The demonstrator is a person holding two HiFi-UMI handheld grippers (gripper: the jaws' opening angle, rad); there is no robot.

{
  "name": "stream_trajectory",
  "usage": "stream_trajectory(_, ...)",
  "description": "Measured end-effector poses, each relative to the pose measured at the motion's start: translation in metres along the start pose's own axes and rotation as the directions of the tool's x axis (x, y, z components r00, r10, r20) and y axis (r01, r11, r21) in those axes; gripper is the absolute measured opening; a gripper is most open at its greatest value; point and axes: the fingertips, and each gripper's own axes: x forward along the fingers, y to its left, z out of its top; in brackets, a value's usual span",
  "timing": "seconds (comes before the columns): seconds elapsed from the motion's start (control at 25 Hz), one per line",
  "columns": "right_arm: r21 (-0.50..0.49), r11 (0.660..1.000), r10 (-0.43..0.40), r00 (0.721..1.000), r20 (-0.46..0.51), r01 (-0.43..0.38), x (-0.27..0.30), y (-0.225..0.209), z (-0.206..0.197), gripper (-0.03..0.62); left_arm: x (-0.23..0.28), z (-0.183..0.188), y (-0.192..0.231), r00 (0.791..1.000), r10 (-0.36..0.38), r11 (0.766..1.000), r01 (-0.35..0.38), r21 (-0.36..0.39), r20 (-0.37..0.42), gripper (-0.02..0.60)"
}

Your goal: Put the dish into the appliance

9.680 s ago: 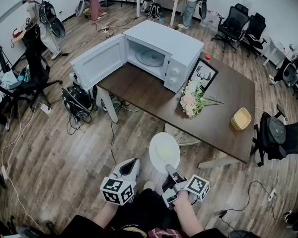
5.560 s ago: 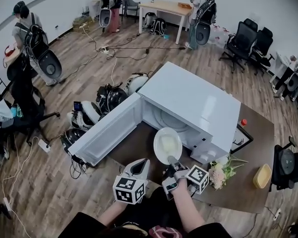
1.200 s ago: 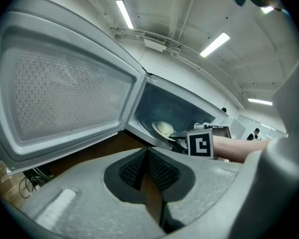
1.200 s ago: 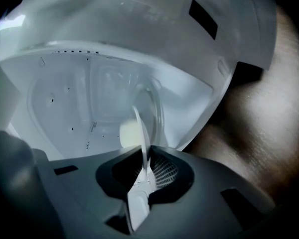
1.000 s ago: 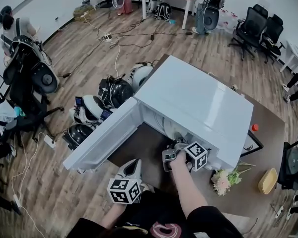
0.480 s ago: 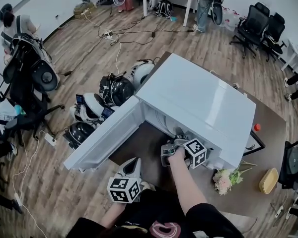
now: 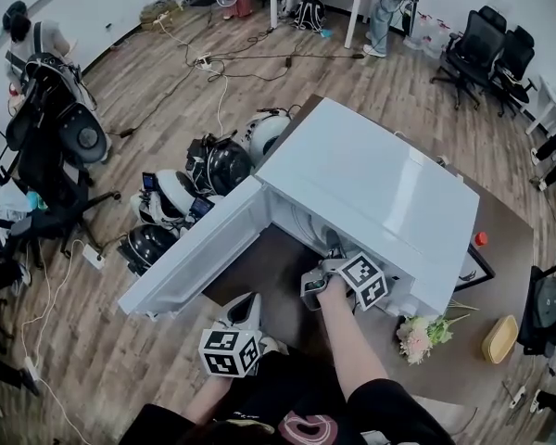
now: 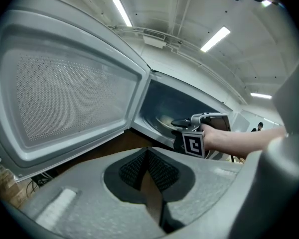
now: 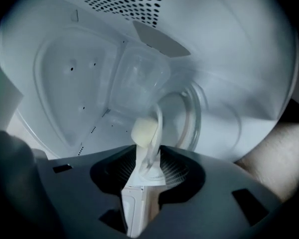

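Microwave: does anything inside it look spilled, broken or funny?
Nothing spilled or broken shows. The microwave stands with its door wide open, and the right claw is opening around the dish inside it. The dish looks smeared only because that picture is blurred.

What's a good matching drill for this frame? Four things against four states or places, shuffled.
Things:
1. door
2. plate
3. left gripper
4. flowers

States or places:
A. shut, empty
B. on the table
C. swung open
D. inside the microwave

Pairs: 1-C, 2-D, 3-A, 4-B
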Motion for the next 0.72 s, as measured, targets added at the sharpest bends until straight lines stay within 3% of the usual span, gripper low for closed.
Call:
stream_trajectory(0.2,-0.179,0.983,0.027,0.997,-0.071,-0.039,-0.001,0.010,-0.006,0.224,0.003,0.000,-0.006,1.000,-0.013,1.000,0.013,0.008,0.002,0.008)
stream_trajectory(0.36,-0.354,0.935,-0.012,0.994,-0.108,-0.027,-0.005,0.007,-0.010,0.258,0.004,-0.002,-0.009,1.000,-0.016,1.000,0.016,0.016,-0.005,0.008)
stream_trajectory(0.52,-0.449,0.894,-0.065,0.993,-0.102,0.013,-0.009,0.000,-0.006,0.258,0.006,-0.003,-0.014,1.000,-0.023,0.999,0.024,0.026,-0.009,0.008)
stream_trajectory(0.72,-0.582,0.812,-0.124,0.987,-0.104,0.041,-0.012,-0.006,-0.011,0.265,0.007,-0.004,-0.019,0.999,-0.030,0.999,0.031,0.044,-0.016,0.008)
